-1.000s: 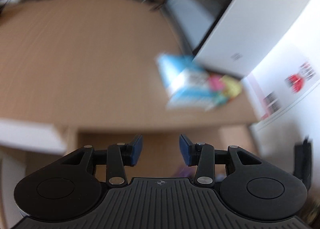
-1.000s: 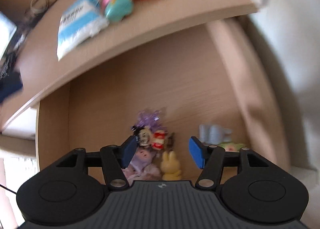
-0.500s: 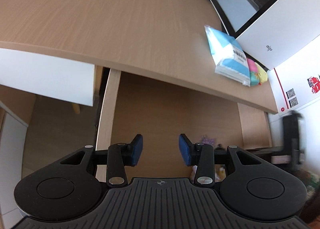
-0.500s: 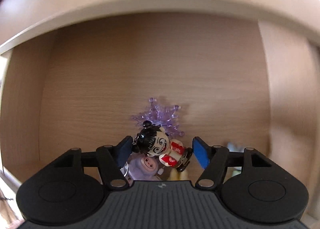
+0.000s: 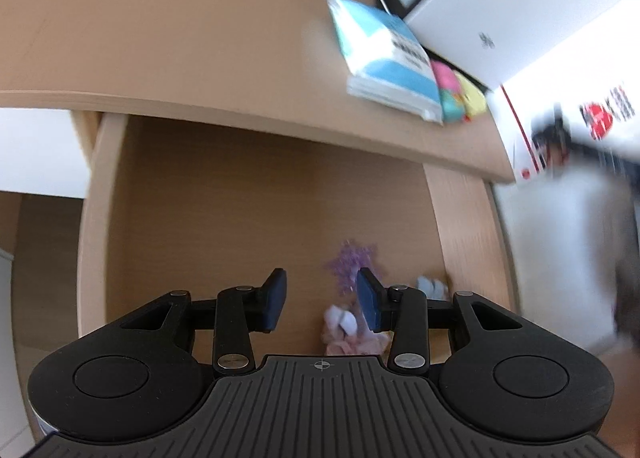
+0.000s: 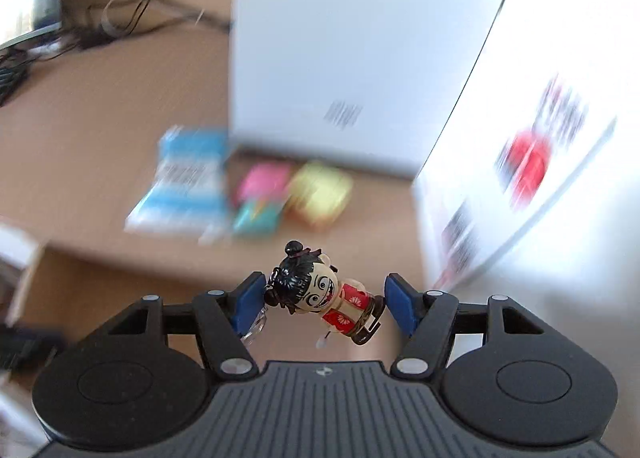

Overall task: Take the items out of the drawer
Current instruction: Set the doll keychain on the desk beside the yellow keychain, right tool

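A small figurine (image 6: 324, 294) with black hair, a grinning face and a red patterned top is held between the blue fingers (image 6: 249, 300) of the right gripper (image 6: 325, 303). It is tilted, with its head against the left finger and its feet towards the right finger, and it is seen above the tabletop (image 6: 100, 106), clear of the drawer. Beyond it, blurred by motion, a blue and white packet (image 6: 184, 182), a pink and teal toy (image 6: 260, 194) and a yellow toy (image 6: 320, 194) are seen lying side by side on the tabletop, just in front of a white box (image 6: 340, 50). Dark cables (image 6: 120, 22) are spread across the far left of the tabletop.

The left gripper (image 5: 322, 300) is held over the open drawer (image 5: 248, 210), its fingers (image 5: 276, 298) set moderately apart with nothing between them. On the drawer floor, near the right wall, several small items are left: a purple spiky piece (image 5: 352, 262), a pale pink soft toy (image 5: 344, 332) partly hidden by the right finger, and a light blue piece (image 5: 432, 288) beside it. The same packet (image 5: 388, 58) and the coloured toys are seen on the tabletop above the drawer. At the right edge of the left view, a blurred dark shape is shown against a white surface; what it is cannot be told.
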A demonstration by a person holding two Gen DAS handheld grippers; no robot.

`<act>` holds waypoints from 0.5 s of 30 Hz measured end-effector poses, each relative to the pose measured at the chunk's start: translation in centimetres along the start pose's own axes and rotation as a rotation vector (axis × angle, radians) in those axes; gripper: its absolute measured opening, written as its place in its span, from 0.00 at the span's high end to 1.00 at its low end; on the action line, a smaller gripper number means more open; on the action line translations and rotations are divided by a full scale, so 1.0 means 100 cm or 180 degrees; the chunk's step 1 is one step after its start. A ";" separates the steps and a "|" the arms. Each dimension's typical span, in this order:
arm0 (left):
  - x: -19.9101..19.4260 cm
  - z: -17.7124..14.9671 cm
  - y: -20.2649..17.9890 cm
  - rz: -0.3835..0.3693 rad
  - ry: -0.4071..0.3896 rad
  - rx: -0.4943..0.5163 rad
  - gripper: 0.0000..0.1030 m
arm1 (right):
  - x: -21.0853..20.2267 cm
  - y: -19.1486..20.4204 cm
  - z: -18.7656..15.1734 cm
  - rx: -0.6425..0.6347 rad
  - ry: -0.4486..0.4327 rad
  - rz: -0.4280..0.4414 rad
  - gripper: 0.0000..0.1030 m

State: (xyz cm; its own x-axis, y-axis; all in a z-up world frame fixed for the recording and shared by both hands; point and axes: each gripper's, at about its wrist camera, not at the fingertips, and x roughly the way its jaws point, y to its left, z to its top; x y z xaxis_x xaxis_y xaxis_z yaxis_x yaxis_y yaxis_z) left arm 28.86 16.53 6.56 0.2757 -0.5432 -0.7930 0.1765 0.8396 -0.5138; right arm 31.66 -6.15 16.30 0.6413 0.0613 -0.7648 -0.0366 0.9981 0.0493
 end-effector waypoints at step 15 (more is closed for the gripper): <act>0.041 -0.002 -0.017 -0.0054 0.0625 0.0367 0.59 | 0.036 -0.042 -0.016 0.0604 0.0076 0.0512 0.18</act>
State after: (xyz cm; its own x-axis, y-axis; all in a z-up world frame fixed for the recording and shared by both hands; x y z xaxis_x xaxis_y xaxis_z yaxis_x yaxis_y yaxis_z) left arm 29.55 12.93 4.13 0.0846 -0.5377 -0.8389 0.2896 0.8188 -0.4956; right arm 32.91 -10.16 12.26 0.6206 0.2217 -0.7522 0.0092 0.9571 0.2897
